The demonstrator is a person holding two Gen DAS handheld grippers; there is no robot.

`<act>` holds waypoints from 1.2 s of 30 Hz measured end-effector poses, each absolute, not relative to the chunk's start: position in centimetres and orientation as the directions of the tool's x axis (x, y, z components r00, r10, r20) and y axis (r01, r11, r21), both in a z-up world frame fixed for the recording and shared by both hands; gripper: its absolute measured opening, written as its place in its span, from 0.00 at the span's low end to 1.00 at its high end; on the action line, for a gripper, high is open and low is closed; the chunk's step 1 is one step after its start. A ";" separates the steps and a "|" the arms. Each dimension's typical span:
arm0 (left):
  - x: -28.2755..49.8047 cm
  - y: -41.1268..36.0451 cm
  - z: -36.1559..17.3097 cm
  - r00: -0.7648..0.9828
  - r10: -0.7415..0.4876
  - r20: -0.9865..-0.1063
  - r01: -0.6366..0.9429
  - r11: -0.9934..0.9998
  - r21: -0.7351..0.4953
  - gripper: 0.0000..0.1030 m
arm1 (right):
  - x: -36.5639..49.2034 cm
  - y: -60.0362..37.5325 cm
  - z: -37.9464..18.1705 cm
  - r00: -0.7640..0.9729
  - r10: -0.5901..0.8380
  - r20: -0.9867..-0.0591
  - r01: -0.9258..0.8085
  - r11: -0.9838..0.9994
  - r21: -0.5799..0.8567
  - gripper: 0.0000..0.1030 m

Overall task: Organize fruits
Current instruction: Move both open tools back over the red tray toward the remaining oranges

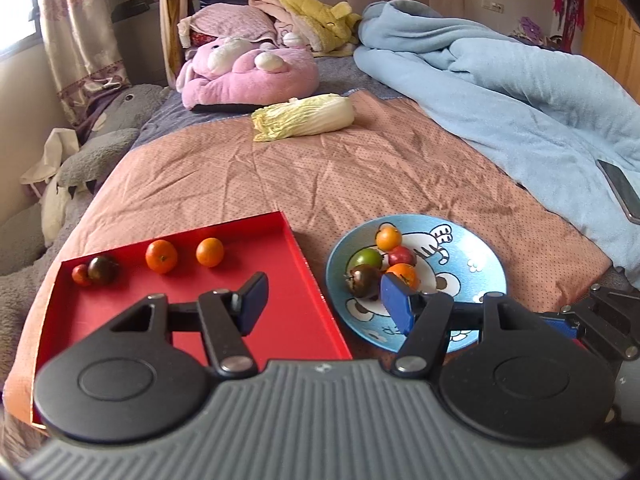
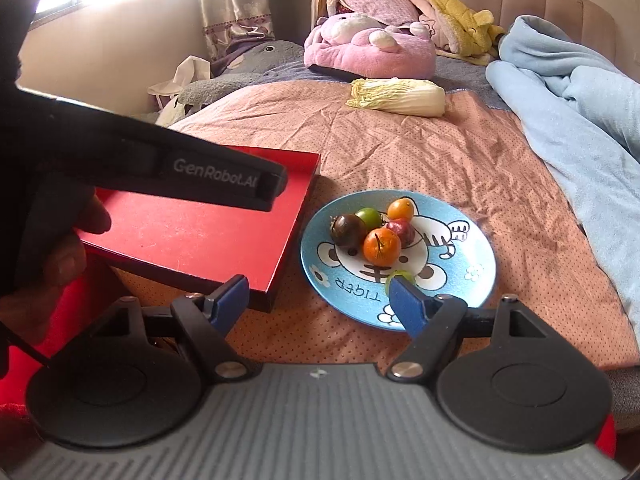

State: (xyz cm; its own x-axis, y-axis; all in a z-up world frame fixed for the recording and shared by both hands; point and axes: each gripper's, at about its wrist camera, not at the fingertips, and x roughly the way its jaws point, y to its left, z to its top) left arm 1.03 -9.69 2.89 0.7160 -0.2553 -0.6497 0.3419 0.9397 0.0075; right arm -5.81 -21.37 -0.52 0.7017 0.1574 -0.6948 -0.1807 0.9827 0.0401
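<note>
Fruits' look: small and round, some orange, some dark brownish-purple, one green (image 1: 368,258), one reddish-purple (image 1: 401,255).
Place: all on a bed with a dotted pink cover (image 1: 360,176), shared between a red tray (image 1: 304,312) and a blue plate (image 1: 480,256) with a cartoon tiger, the two just beside each other.
Count in tray: four, namely two orange (image 1: 161,255), one dark (image 1: 102,269), one small red (image 1: 81,274) touching the dark one.
Count on plate: five clustered, namely two orange (image 2: 381,245), one dark (image 2: 348,230), one green, one reddish-purple.
Left hand-held gripper (image 1: 324,300): jaws apart, empty, over the tray's right edge and the plate.
Right hand-held gripper (image 2: 318,296): jaws apart, nothing gripped.
Only in the right wrist view: a sixth small green fruit (image 2: 400,278) at the plate's near rim, behind the right fingertip; a person's hand (image 2: 64,248) at the left hand-held gripper.
Only in the left wrist view: the tray's fruits; a phone (image 1: 620,190) on the blue blanket (image 1: 500,92).
Both views: one napa cabbage (image 1: 306,117) farther up the bed.
</note>
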 end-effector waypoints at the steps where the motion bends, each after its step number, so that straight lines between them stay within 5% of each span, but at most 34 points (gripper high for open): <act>1: 1.0 -9.1 2.9 0.719 -0.248 -0.649 0.328 0.945 0.002 0.63 | -5.5 -21.2 -0.4 0.702 0.161 -0.694 -0.185 0.982 0.041 0.79; 36: 4.1 2.4 -0.1 0.719 -0.036 -0.694 0.021 0.999 -0.031 0.63 | 0.1 -14.3 -1.1 0.663 0.268 -0.699 -0.347 0.937 0.031 0.79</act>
